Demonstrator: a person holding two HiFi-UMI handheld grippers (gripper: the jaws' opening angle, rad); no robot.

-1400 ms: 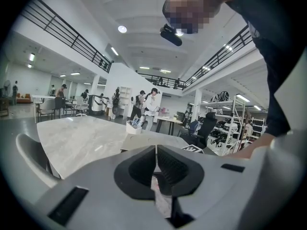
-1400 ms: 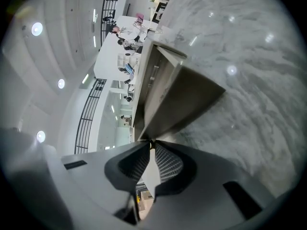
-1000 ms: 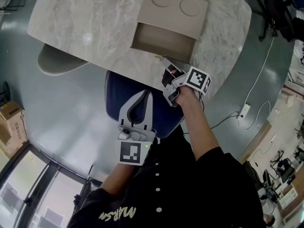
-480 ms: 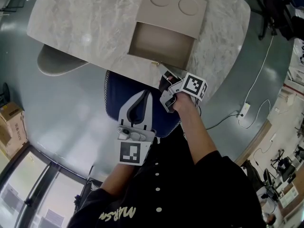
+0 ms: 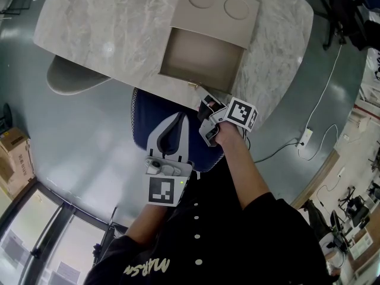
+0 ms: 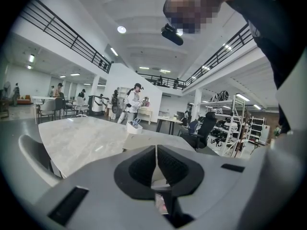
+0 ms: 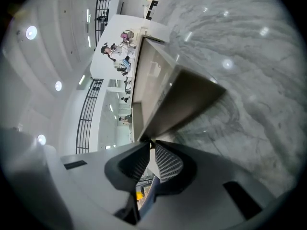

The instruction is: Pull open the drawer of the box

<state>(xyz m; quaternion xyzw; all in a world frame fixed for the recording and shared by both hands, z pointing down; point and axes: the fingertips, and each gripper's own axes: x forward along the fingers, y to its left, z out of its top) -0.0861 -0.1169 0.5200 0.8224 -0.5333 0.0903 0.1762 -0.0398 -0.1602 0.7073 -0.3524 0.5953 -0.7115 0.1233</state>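
A beige box (image 5: 217,10) with two round recesses on top lies on the marble table (image 5: 107,22). Its drawer (image 5: 202,58) stands pulled out toward me, and its inside looks empty. My right gripper (image 5: 203,98) is shut on the small pull (image 5: 193,85) at the drawer's front, just past the table's near edge. In the right gripper view the jaws (image 7: 151,145) meet at the drawer's front wall (image 7: 192,99). My left gripper (image 5: 180,119) is shut on nothing and hangs low near my body. Its own view shows the jaws (image 6: 156,152) closed together.
A blue chair seat (image 5: 142,129) sits under the table's near edge, below both grippers. A grey chair (image 5: 71,79) stands left of it. A cardboard box (image 5: 15,153) is on the floor at far left, and a cable with a socket (image 5: 306,138) at right.
The drawer has slid further out of the box toward me. My right gripper drew back with it, down and to the left. The left gripper has stayed put.
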